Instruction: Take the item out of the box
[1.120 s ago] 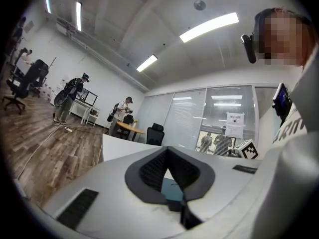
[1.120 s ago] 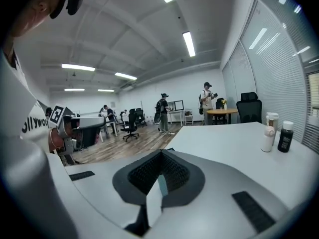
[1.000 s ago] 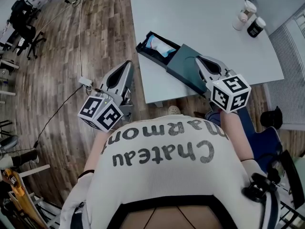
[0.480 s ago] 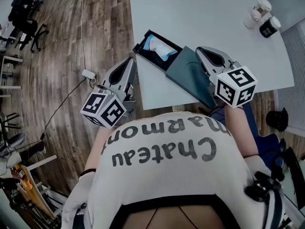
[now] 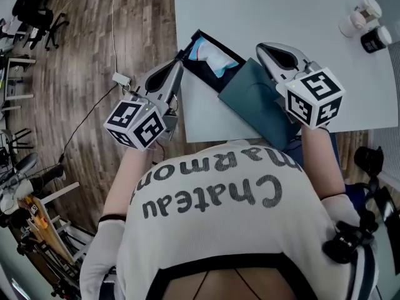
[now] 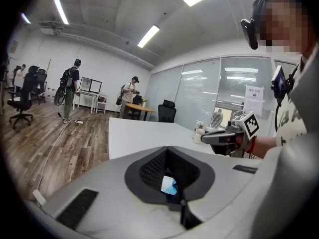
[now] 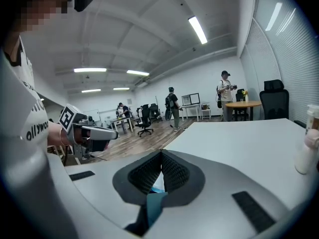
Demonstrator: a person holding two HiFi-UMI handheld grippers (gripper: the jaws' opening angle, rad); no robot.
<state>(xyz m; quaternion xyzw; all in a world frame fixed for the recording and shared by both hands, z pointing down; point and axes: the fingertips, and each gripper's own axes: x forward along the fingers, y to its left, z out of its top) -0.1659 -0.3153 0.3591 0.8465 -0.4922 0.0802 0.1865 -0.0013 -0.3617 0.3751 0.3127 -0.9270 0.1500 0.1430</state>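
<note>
Two grippers, both empty, jaws pressed together. Left gripper (image 5: pixel 177 69) at the box's (image 5: pixel 203 77) near-left corner; right gripper (image 5: pixel 262 47) over the teal lid (image 5: pixel 253 99) beside it. Pale-blue item (image 5: pixel 211 56) lies inside the box, not yet lifted. Box at the table (image 5: pixel 281 5) edge; open tabletop beyond, bottles (image 5: pixel 357 19) well apart.

The person's white shirt (image 5: pixel 212 199) carries big dark letters across the back: "Chateau Marmont" (upside down from the head view). In the right gripper view its front shows "ollywoo". A paper notice (image 6: pixel 253 101) left of the shirt is too small to read.
</note>
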